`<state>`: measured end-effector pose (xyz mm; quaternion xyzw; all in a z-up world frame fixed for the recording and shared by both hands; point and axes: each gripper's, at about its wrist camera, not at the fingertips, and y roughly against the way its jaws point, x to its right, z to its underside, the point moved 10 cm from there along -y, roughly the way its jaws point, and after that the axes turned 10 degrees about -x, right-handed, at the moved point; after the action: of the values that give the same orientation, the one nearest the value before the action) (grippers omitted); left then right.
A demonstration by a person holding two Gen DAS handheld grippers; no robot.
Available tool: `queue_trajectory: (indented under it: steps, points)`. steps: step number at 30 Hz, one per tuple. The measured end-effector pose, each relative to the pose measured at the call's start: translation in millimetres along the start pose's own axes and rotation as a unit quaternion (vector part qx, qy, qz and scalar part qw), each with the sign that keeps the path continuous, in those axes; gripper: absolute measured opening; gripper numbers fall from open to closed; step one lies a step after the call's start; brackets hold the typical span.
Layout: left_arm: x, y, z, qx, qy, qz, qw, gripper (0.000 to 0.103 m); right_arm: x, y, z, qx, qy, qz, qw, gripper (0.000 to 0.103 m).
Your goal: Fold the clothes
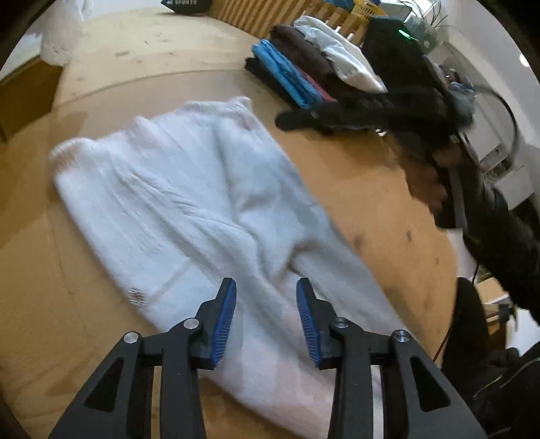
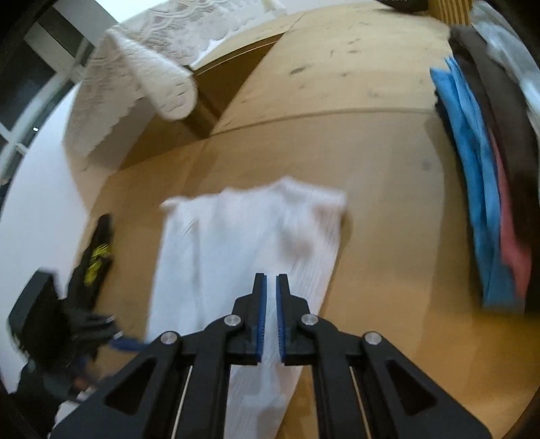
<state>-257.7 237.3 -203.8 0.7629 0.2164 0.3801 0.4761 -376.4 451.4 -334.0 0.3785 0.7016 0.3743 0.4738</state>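
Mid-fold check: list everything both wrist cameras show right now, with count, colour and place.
white knit garment: one, white, spread on the table under both grippers.
wooden table: one, tan.
stack of folded clothes: one pile, blue, brown, white, pink and black, far right edge of the table.
lace cloth: one, cream, draped at the far left.
dark printed item: one, black, far table end.
left gripper: black with blue pads, jaws apart over the garment.
right gripper: black with blue pads, jaws nearly closed, narrow gap visible.

Sweater (image 1: 189, 202) on table (image 1: 354, 175), clothes stack (image 1: 303, 67) behind.
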Motion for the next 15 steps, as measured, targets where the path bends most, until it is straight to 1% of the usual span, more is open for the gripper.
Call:
queue_trajectory:
  steps: [2,4,6,7,9,11,13,14,15]
  points:
    - [-3.8,-6.4,-1.4,-0.006,0.008,-0.001,0.9999,0.036,-2.3,-20.2,-12.0,-0.012,0.02,0.036,0.999,0.006]
    - [-6.0,-12.9,-1.8,-0.014,0.016,0.001,0.9998,0.035,5.5,-38.4,-12.7,-0.027,0.031,0.076,0.996,0.007]
    - [-0.8,-8.0,4.8,-0.014,0.013,0.001,0.9998,0.035,4.9,-39.4,-10.4,-0.042,0.036,0.087,0.995,0.008]
    - [3.4,-1.8,10.0,-0.013,0.009,-0.001,0.9999,0.035,0.3,-30.9,-8.1,-0.041,0.036,0.08,0.995,0.009]
    - [11.7,14.6,23.6,-0.009,0.002,-0.007,0.9999,0.035,-12.4,-0.6,0.0,-0.022,0.037,0.051,0.998,0.009]
    - [22.6,33.3,43.8,-0.002,-0.003,-0.013,0.9999,0.035,-26.3,36.8,19.5,-0.001,0.042,0.028,0.999,0.009]
    - [37.6,46.4,69.9,0.002,0.002,-0.011,0.9999,0.035,-41.2,77.9,52.8,0.015,0.047,0.013,0.999,0.009]
    - [45.5,52.2,83.5,0.003,0.005,-0.009,0.9999,0.035,-46.9,95.8,73.3,0.02,0.047,0.004,0.999,0.012]
    - [53.3,58.0,97.1,0.005,0.009,-0.008,0.9999,0.035,-51.0,109.7,93.6,0.021,0.045,-0.008,0.999,0.017]
